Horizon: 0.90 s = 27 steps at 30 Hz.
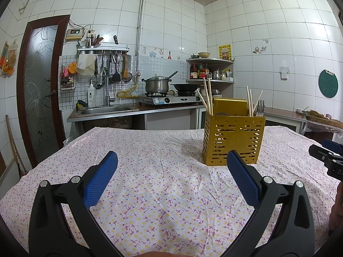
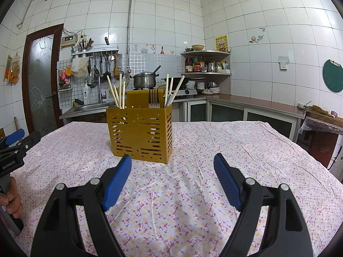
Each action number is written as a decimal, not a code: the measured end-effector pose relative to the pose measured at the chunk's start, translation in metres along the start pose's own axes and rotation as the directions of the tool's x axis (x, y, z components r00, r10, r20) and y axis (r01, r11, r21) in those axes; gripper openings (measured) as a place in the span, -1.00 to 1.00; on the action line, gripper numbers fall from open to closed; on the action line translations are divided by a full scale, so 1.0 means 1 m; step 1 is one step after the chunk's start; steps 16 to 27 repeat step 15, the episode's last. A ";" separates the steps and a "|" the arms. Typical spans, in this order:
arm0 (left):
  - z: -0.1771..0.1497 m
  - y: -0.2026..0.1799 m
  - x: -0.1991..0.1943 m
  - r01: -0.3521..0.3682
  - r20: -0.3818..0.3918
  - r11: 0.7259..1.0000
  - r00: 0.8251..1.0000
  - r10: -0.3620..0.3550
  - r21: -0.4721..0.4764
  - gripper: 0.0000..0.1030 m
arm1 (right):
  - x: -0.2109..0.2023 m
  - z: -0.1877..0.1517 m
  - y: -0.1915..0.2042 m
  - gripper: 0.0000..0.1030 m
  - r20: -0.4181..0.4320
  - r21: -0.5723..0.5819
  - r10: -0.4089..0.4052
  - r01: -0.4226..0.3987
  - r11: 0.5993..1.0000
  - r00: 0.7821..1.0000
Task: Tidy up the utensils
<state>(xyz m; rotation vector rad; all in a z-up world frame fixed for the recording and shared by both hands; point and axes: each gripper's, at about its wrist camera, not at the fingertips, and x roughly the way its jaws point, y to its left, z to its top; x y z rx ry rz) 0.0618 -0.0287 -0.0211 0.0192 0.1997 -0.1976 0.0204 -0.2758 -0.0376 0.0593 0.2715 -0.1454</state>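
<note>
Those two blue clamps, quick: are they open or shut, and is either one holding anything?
Left gripper: open, holding nothing, above the tablecloth.
Right gripper: open, holding nothing, facing the yellow utensil holder.

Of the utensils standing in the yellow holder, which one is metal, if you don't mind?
The fork: its grey tines point up mid-holder; the rest are pale chopsticks.

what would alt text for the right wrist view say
A yellow slotted utensil holder stands on a table with a floral cloth, holding chopsticks and a fork. The open right gripper is empty in front of it, with the left gripper at the left edge.
</note>
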 end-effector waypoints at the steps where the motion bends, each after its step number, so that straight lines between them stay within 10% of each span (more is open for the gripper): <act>1: 0.000 0.000 0.000 0.000 0.000 1.000 1.000 0.000 0.000 0.91 | 0.000 0.000 0.000 0.51 0.000 0.000 0.000 0.000 1.000 1.000; 27: 0.001 -0.002 0.002 -0.007 -0.011 1.000 1.000 0.006 -0.010 0.91 | 0.000 0.000 0.000 0.51 0.000 0.001 0.000 0.000 1.000 1.000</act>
